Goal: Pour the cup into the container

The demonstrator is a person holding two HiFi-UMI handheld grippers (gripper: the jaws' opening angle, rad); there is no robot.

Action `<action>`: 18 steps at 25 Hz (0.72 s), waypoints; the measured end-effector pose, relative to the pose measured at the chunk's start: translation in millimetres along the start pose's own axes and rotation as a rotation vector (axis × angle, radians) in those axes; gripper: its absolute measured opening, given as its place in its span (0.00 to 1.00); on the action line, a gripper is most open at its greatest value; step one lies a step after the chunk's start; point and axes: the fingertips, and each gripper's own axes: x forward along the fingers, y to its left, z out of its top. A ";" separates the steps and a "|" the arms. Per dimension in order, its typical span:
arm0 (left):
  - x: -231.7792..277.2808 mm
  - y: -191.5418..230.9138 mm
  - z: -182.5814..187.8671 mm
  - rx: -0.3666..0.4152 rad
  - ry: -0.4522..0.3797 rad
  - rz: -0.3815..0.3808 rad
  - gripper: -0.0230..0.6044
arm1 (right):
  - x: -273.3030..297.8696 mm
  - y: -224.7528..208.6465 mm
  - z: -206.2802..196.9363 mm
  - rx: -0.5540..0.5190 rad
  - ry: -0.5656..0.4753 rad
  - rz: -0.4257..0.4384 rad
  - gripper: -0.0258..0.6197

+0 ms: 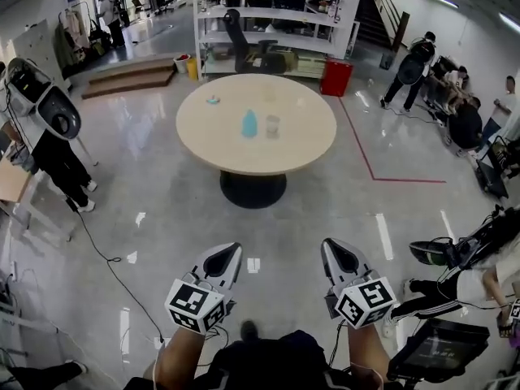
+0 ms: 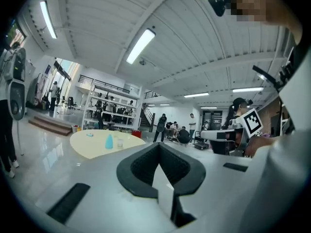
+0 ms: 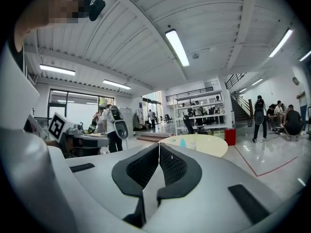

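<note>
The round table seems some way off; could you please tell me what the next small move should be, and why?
Probably step closer to the table: its blue cup and clear container stand well beyond the left gripper and right gripper, both shut and empty.

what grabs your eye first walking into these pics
The round beige table stands alone mid-floor ahead, with a blue vessel and a clear vessel side by side on it. Low in the head view, the left tool and right tool point towards it, both shut and empty.
</note>
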 end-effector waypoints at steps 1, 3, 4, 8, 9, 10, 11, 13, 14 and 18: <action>10.4 3.5 3.0 -0.008 -0.002 -0.013 0.04 | 10.9 -5.5 1.0 0.005 0.008 0.000 0.05; 30.1 11.4 9.6 -0.012 -0.007 -0.033 0.04 | 34.4 -16.8 1.5 0.014 0.027 -0.006 0.05; 38.7 18.4 11.3 -0.015 -0.007 -0.034 0.04 | 46.7 -20.7 1.3 0.019 0.032 -0.004 0.05; 74.4 50.8 9.7 -0.019 0.006 -0.016 0.04 | 97.3 -37.7 -1.4 0.018 0.037 0.031 0.05; 87.5 61.6 8.9 -0.017 0.011 -0.009 0.04 | 113.4 -46.7 -2.3 0.023 0.034 0.038 0.05; 102.3 73.1 8.4 -0.017 0.014 -0.002 0.04 | 130.9 -57.5 -2.6 0.028 0.029 0.044 0.05; 117.9 84.2 9.0 -0.018 0.011 0.003 0.04 | 148.5 -69.1 -1.5 0.028 0.024 0.053 0.05; 149.0 100.1 16.1 -0.012 -0.003 0.003 0.04 | 179.9 -91.7 6.3 0.010 0.011 0.078 0.05; 163.1 105.2 21.3 -0.003 -0.004 0.004 0.04 | 192.6 -101.8 11.7 0.001 0.007 0.090 0.05; 212.2 129.2 38.4 -0.003 0.012 0.043 0.04 | 238.0 -136.8 34.8 0.007 -0.003 0.127 0.05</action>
